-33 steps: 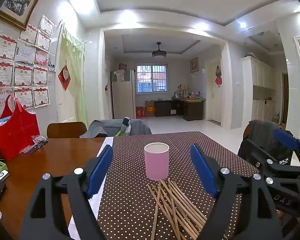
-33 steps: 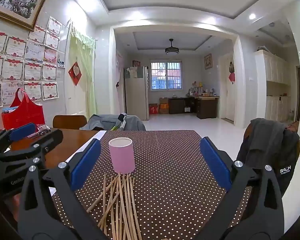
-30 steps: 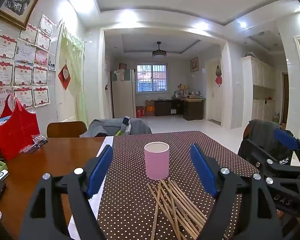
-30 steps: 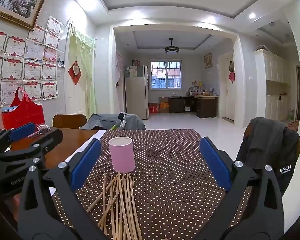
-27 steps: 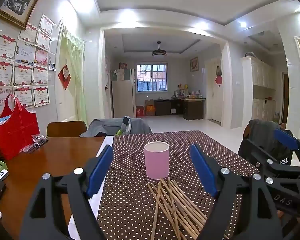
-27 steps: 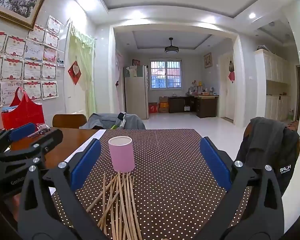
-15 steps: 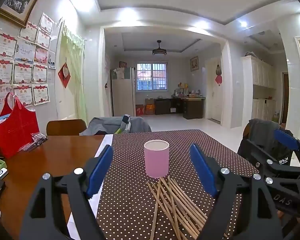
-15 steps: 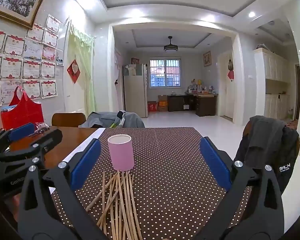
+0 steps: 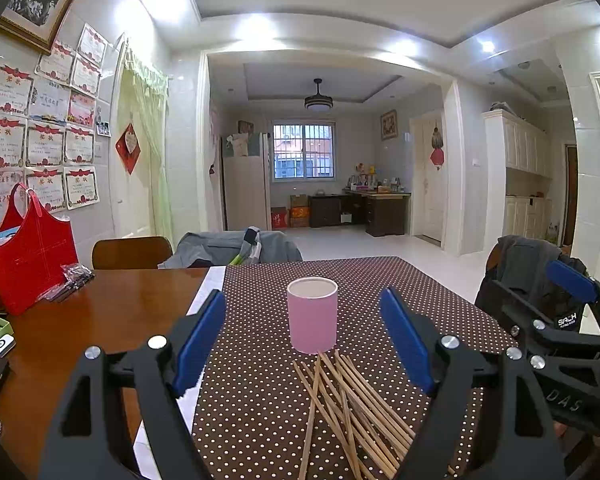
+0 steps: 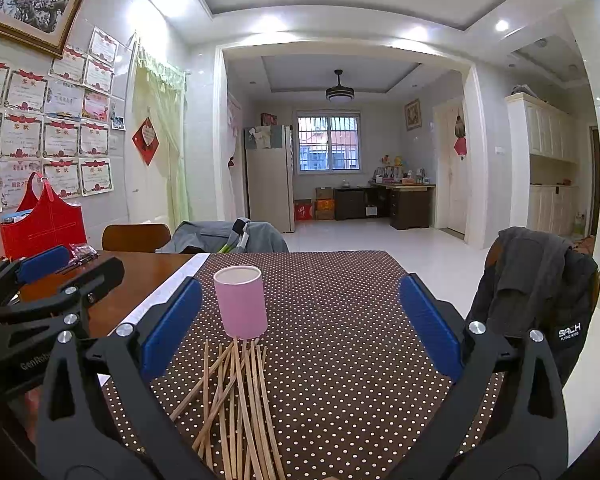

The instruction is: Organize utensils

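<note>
Both the left gripper [image 9: 302,336] and right gripper [image 10: 298,320] hung above the worktop [image 9: 100,320] with fingers spread wide, holding nothing. The chopsticks [image 9: 352,408] lay crossed at lower centre, tips touching the upright pink cup [image 9: 312,314]. Best would be to pinch one stick mid-length, clear of its neighbours, then tip it into the cup. Readable: "SALH" on the jacket [image 10: 536,280], "DAS" and "GenRob" on the grippers

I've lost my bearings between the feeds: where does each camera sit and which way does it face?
Left wrist: on the left gripper, facing along the table at the cup and sticks; the right gripper's fingers show at right.
Right wrist: on the right gripper, same heading; cup left of centre, left gripper at left.
Shared: cup, sticks, dotted cloth, both grippers open.
</note>
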